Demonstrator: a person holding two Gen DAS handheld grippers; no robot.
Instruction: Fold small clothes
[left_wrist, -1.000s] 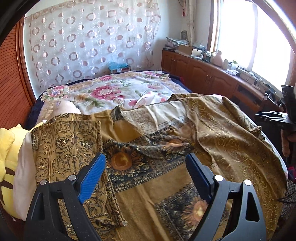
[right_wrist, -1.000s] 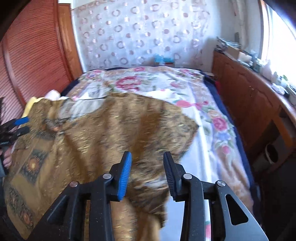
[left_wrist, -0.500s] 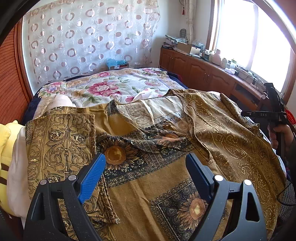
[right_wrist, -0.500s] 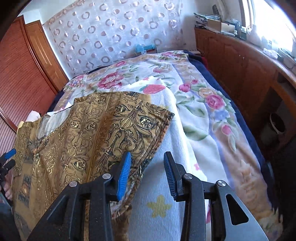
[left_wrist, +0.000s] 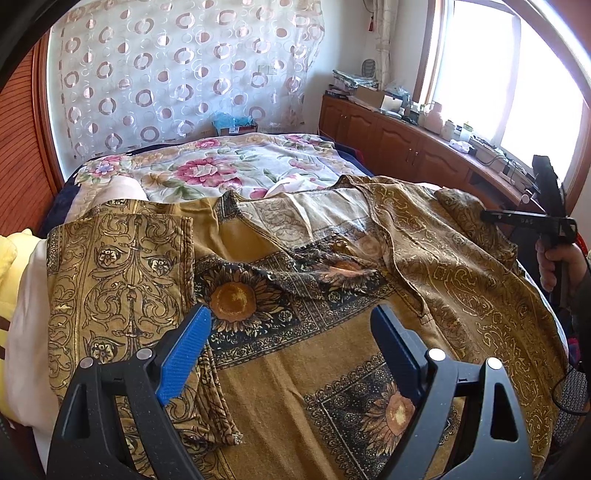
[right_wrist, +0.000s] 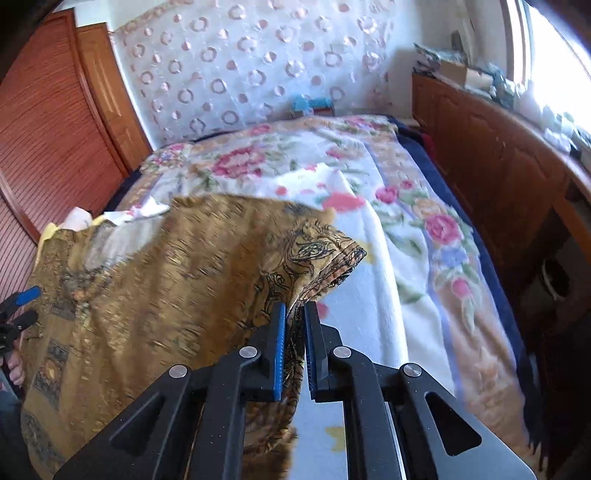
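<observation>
A gold-brown patterned garment (left_wrist: 295, 295) with sunflower prints lies spread on the bed, its left sleeve (left_wrist: 122, 266) folded over the body. My left gripper (left_wrist: 291, 332) is open and empty, hovering above the garment's lower middle. My right gripper (right_wrist: 294, 314) is shut on the garment's right sleeve (right_wrist: 317, 258) near its cuff and holds it lifted off the bed. The right gripper (left_wrist: 517, 218) also shows at the right edge of the left wrist view. The left gripper (right_wrist: 22, 306) shows at the left edge of the right wrist view.
The bed has a floral blanket (left_wrist: 221, 166). A yellow plush toy (left_wrist: 11, 266) and a white pillow (left_wrist: 26, 332) lie at the left. Wooden cabinets (right_wrist: 498, 155) with clutter run along the right under the window. A wooden wardrobe (right_wrist: 48, 122) stands at the left.
My right gripper has closed on the right sleeve and lifted it off the bed. My left gripper has stayed open above the garment and barely shifted.
</observation>
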